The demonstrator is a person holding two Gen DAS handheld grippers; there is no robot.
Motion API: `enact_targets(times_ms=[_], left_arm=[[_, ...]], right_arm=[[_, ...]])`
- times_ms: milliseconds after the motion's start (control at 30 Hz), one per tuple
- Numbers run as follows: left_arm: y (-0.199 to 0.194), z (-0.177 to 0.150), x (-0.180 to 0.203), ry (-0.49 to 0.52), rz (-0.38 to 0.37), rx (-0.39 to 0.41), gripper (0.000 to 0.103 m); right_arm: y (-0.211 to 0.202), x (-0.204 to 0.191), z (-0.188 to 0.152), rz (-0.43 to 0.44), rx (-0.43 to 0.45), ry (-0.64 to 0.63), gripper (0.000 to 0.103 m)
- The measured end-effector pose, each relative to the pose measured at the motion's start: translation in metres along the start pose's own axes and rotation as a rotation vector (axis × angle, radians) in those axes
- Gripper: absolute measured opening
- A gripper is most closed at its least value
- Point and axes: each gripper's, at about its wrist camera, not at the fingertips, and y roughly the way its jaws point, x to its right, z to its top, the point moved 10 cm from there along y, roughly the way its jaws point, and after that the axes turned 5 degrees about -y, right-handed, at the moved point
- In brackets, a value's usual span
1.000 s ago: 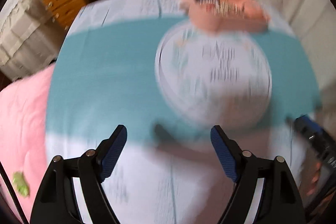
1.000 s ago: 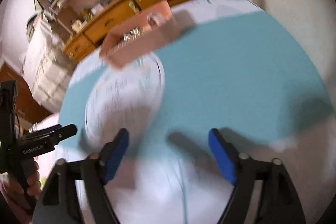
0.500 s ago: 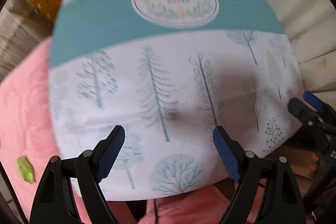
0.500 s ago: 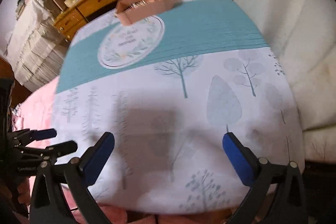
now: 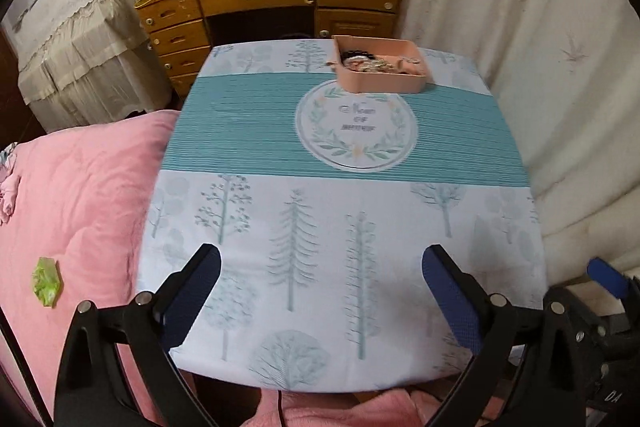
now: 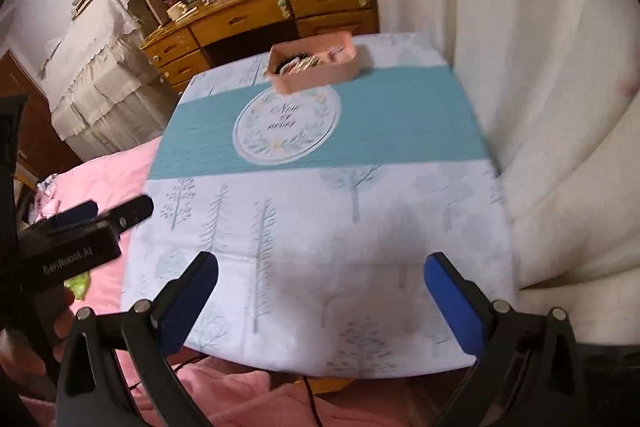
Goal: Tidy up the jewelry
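Observation:
A pink open box [image 5: 382, 70] holding a heap of jewelry [image 5: 366, 62] sits at the far side of the table; it also shows in the right wrist view [image 6: 314, 66]. My left gripper [image 5: 320, 291] is open and empty above the table's near edge. My right gripper [image 6: 320, 291] is open and empty, also above the near edge. Both are far from the box. The left gripper's body shows at the left of the right wrist view [image 6: 76, 235].
The table [image 5: 248, 131] has a tree-print cloth with a teal band and a round emblem [image 5: 356, 125]. A pink quilt [image 5: 72, 195] lies to the left, a white curtain [image 5: 540, 27] to the right, a wooden desk [image 5: 272, 3] behind.
Both grippers have pulled back from close to the box and emblem to the table's near edge. The whole table is now in view. Both stay open.

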Motion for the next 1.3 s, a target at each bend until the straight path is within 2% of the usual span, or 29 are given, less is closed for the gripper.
enact_targets(times_ms=[67,133,267,433,733,967,1300], left_arm=[[-0.007,-0.004,0.007,-0.008,-0.007,0.021,0.100],[-0.014,-0.010,0.008,-0.022,0.019,0.053,0.101],[-0.011,-0.025,0.007,-0.042,0.043,0.093,0.102],[-0.003,-0.041,0.007,-0.058,0.026,0.053,0.102],[-0.011,-0.043,0.009,-0.042,0.044,0.080,0.102],[-0.007,-0.044,0.012,-0.028,0.045,0.055,0.102],[-0.011,-0.041,0.016,-0.019,0.014,0.071,0.102]], right_arm=[[-0.009,0.005,0.005,0.005,0.024,0.007,0.103],[-0.015,0.011,0.006,-0.008,0.049,0.023,0.103],[-0.014,0.002,-0.006,-0.011,0.085,-0.055,0.103],[-0.010,-0.006,-0.014,0.023,0.095,-0.086,0.103],[-0.021,-0.019,-0.010,-0.002,0.138,-0.166,0.103],[-0.023,-0.012,-0.009,0.003,0.144,-0.132,0.103],[-0.021,-0.008,-0.010,0.002,0.137,-0.113,0.103]])
